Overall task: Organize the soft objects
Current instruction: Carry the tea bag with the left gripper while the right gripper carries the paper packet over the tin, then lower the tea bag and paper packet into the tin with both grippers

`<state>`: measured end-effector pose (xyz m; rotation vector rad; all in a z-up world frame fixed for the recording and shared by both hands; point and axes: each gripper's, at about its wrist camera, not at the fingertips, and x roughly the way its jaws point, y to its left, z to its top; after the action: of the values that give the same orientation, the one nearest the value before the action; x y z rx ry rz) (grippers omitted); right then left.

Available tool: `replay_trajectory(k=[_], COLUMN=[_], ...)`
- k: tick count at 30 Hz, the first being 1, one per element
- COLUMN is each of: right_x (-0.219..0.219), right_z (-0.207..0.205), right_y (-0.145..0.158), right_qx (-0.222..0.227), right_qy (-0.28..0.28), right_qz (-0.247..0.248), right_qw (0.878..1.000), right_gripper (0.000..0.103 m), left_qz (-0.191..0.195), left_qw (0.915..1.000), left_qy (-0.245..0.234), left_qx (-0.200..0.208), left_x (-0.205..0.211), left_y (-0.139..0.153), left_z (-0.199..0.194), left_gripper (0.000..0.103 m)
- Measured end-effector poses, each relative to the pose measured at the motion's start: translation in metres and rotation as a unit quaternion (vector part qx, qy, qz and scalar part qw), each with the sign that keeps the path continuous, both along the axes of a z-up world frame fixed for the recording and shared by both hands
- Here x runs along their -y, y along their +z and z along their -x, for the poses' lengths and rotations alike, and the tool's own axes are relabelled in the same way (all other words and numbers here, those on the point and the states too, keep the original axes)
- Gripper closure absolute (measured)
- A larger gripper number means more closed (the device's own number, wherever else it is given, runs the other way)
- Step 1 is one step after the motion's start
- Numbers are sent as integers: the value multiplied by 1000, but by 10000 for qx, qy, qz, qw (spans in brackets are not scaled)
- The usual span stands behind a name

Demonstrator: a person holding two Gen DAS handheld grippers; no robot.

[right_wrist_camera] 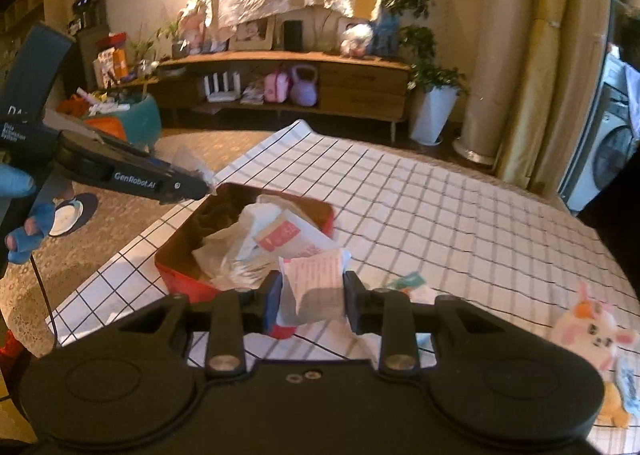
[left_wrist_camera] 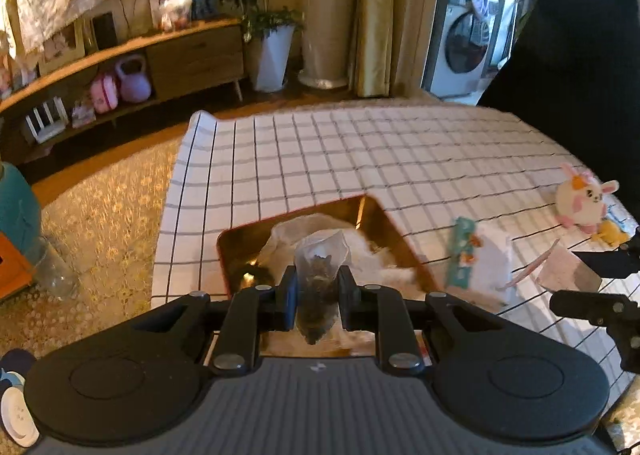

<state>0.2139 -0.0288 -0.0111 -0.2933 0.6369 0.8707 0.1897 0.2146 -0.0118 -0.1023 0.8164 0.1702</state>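
A red tin box (left_wrist_camera: 224, 251) (right_wrist_camera: 176, 271) sits on the checked tablecloth and holds several soft packets. My left gripper (left_wrist_camera: 318, 291) is shut on a clear bag of dark bits (left_wrist_camera: 320, 275) and holds it over the box's near edge. It also shows in the right wrist view (right_wrist_camera: 208, 185) at the box's far left corner. My right gripper (right_wrist_camera: 310, 299) is shut on a white printed packet (right_wrist_camera: 316, 283), just right of the box. A white plush bunny (left_wrist_camera: 582, 197) (right_wrist_camera: 592, 327) lies at the table's right.
A white pack with a teal label (left_wrist_camera: 478, 263) lies right of the box. A yellow plush (left_wrist_camera: 612, 233) lies by the bunny. The checked tablecloth (left_wrist_camera: 360, 159) covers the table. A wooden sideboard (right_wrist_camera: 280, 75), potted plants and a washing machine (left_wrist_camera: 460, 51) stand behind.
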Motion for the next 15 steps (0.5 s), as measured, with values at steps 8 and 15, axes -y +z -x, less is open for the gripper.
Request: replay_trajectory(k=[8, 15], right_x=[-51, -82], right_z=[-11, -24], right_y=[-32, -58], right_qx=[-174, -252], right_qy=[212, 256], right_qz=[365, 589], right_qw=[9990, 9976], right_gripper=[71, 69], left_qz=[98, -88], left_qw=[9995, 9992], left_qy=[136, 59], left_qx=[-273, -386], left_x=[-23, -25], left_y=[-37, -63], left_z=[-27, -48], left_gripper=[83, 83])
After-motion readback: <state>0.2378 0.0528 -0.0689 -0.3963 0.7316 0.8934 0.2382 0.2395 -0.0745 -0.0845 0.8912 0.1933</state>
